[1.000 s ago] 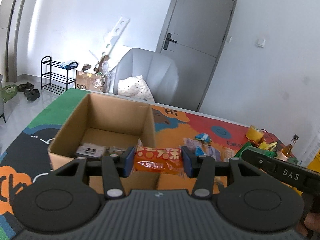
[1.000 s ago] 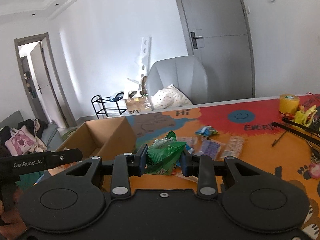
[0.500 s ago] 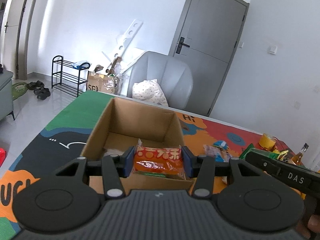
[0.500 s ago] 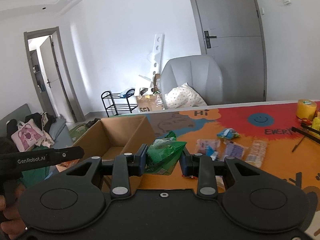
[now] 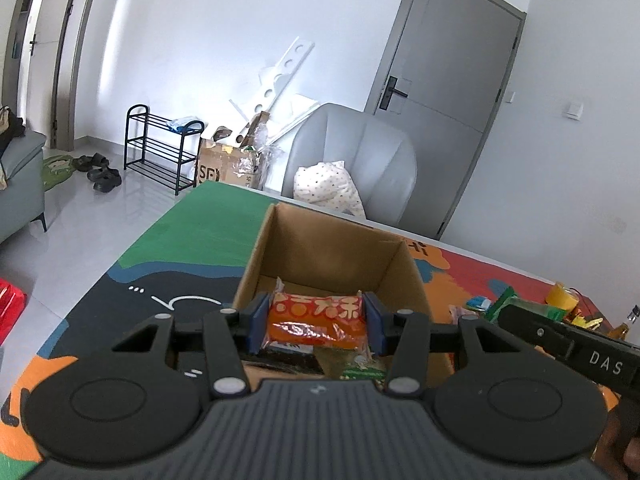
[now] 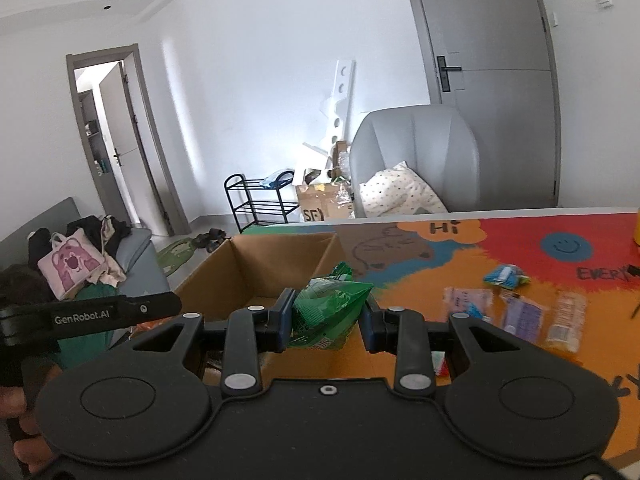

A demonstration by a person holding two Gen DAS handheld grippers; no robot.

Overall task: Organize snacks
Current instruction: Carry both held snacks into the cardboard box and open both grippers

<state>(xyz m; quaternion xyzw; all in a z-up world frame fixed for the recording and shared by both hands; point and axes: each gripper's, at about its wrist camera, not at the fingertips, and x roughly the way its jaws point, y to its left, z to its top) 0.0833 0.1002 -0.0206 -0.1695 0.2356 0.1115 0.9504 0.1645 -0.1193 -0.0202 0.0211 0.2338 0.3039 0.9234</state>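
A cardboard box (image 6: 280, 264) stands on the table (image 6: 460, 272), loose snack packets (image 6: 520, 312) to its right.

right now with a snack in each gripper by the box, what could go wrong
1. The green snack bag is pinched by one crumpled edge in the right gripper and hangs beside the cardboard box; it could slip out and land on the mat.
2. The left gripper holds the orange snack pack low over the box's near wall; the fingers may clip the cardboard.
3. Both grippers crowd one box and could collide.
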